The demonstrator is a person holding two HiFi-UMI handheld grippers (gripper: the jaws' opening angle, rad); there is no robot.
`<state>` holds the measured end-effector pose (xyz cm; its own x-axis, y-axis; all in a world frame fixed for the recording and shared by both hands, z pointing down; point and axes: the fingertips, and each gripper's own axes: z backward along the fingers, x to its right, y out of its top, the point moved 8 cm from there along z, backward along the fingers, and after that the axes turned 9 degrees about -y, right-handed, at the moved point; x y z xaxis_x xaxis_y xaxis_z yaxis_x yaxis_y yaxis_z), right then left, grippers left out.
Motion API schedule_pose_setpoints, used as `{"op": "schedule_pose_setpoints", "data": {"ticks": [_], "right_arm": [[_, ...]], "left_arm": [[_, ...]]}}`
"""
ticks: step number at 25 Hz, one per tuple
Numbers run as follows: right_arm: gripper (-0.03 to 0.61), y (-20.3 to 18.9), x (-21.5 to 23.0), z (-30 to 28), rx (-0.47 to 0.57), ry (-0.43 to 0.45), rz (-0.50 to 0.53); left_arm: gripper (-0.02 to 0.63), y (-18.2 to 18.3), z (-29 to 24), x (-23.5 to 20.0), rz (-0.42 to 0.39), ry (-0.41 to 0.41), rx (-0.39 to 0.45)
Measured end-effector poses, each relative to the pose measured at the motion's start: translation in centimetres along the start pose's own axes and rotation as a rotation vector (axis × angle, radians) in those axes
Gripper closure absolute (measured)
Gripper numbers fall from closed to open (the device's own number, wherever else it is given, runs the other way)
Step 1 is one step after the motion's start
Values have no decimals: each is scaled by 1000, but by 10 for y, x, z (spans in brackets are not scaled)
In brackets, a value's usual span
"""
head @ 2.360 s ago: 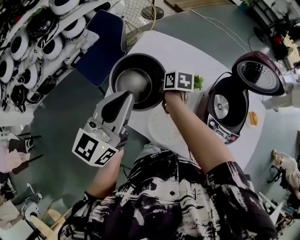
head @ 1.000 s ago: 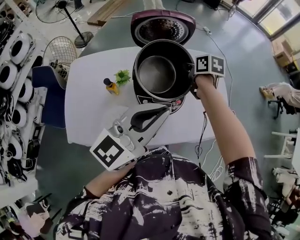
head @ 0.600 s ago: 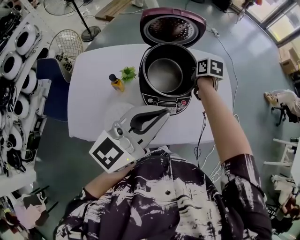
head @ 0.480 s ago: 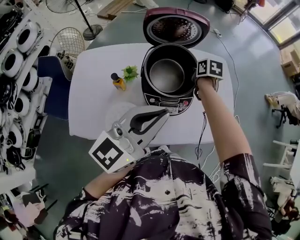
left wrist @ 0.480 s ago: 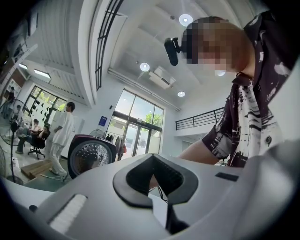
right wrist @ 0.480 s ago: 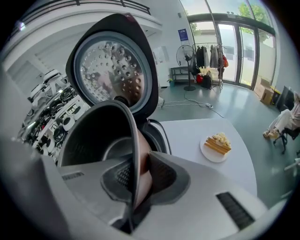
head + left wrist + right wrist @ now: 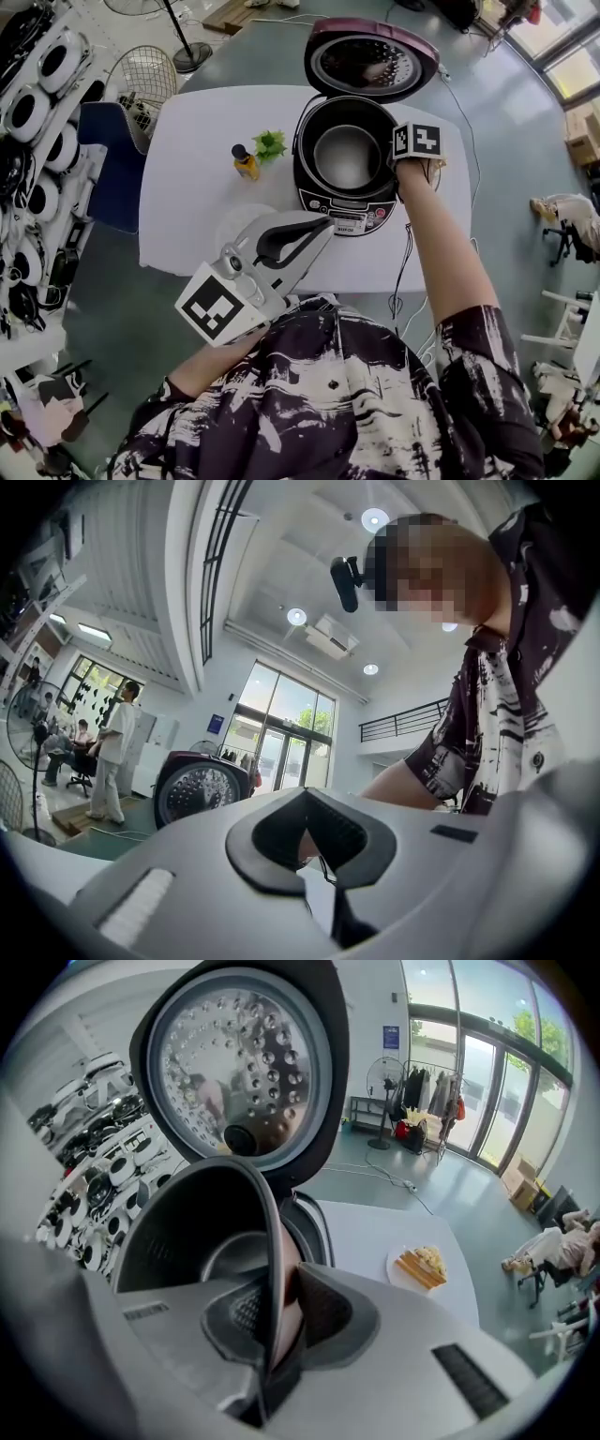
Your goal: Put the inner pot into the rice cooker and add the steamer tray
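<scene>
The dark inner pot [image 7: 345,155] sits low in the open rice cooker [image 7: 345,217], whose maroon lid [image 7: 372,58] stands up behind it. My right gripper [image 7: 396,167] is shut on the pot's right rim. In the right gripper view the thin rim [image 7: 273,1241] runs between the pads of that gripper [image 7: 279,1312], with the lid [image 7: 242,1068] above. The white round steamer tray [image 7: 234,223] lies on the table, partly hidden by my left gripper [image 7: 325,225]. That left gripper [image 7: 309,836] hovers above the table's near edge, shut on nothing.
A small orange bottle [image 7: 246,161] and a green sprig [image 7: 271,144] stand on the white table [image 7: 187,122] left of the cooker. A plate of food [image 7: 419,1265] lies right of the cooker. A cord [image 7: 405,272] hangs off the near edge.
My right gripper carried the pot from the table over to the cooker and has lowered it into the cooker's body. The left gripper stayed shut and drifted slightly.
</scene>
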<state>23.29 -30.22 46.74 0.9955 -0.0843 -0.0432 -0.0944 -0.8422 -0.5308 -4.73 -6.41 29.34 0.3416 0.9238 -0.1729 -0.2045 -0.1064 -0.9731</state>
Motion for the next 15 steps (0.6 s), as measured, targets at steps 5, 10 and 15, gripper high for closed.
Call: {"op": "schedule_pose_setpoints", "data": {"ticks": [5, 10, 15], "right_arm": [[563, -2, -2, -12, -36, -29, 33], [565, -5, -5, -19, -68, -60, 94], [557, -6, -14, -25, -108, -118, 290]], "left_arm": [[609, -1, 6, -8, 3, 12, 2], [609, -1, 10, -13, 7, 18, 0], [609, 1, 12, -16, 9, 18, 3]]}}
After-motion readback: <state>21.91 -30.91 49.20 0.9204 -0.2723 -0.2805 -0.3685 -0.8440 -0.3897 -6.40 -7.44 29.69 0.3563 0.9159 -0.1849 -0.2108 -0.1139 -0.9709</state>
